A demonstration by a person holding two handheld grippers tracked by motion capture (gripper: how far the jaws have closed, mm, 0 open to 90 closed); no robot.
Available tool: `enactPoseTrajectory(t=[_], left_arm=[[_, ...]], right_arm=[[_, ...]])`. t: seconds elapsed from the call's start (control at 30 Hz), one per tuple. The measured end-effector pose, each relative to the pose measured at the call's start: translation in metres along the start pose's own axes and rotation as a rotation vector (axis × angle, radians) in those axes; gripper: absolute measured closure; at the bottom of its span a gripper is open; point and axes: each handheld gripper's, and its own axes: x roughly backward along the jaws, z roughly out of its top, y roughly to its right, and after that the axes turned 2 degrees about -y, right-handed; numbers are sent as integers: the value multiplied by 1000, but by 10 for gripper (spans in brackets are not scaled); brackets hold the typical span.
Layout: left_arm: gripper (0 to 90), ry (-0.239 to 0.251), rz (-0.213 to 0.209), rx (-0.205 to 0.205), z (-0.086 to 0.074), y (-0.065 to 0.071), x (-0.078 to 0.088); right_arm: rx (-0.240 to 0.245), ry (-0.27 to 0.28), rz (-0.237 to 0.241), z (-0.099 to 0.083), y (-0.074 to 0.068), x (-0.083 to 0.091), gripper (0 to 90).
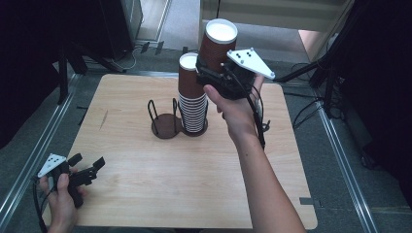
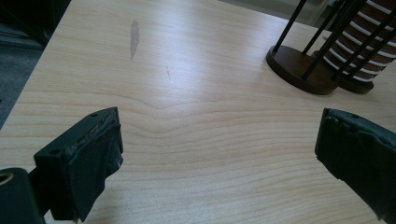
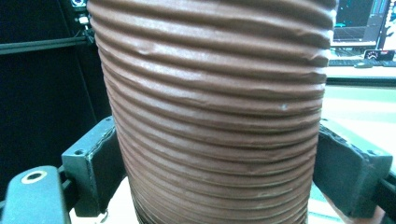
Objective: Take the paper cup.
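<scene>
My right gripper (image 1: pixel 224 73) clamps 1 ribbed brown cup (image 1: pixel 218 42) upright, raised above the table's far edge, just right of the cup stack (image 1: pixel 192 94). The empty rack (image 1: pixel 164 121) lies lower-left. My left gripper (image 1: pixel 90 170) idles, jaws wide, at the near-left corner.

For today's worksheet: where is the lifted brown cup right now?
High view: the cup is clamped in the right tool, in the air above the table's far side, just right of the stack.

Wooden table (image 1: pixel 145 194) bears cup rack (image 1: pixel 165 125).
</scene>
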Motion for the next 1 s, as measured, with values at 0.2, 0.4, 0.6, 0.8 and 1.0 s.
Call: enactPoseTrajectory(t=[0.2,0.4,0.6,0.8,1.0], left_arm=[[16,12,-18,15,0,-2,0],[16,6,-11,-1,2,-2,1],[16,-12,-26,-7,12,7,8],[16,3,-89,-40,24,25,8],[16,3,-116,-66,35,42,2]], right_arm=[[-4,-9,-10,-13,11,13,127],[-3,-4,-29,-24,23,28,127],[-17,-14,-26,-36,29,42,127],[-19,-30,-28,-51,32,53,127],[-31,-36,-38,-68,38,66,127]])
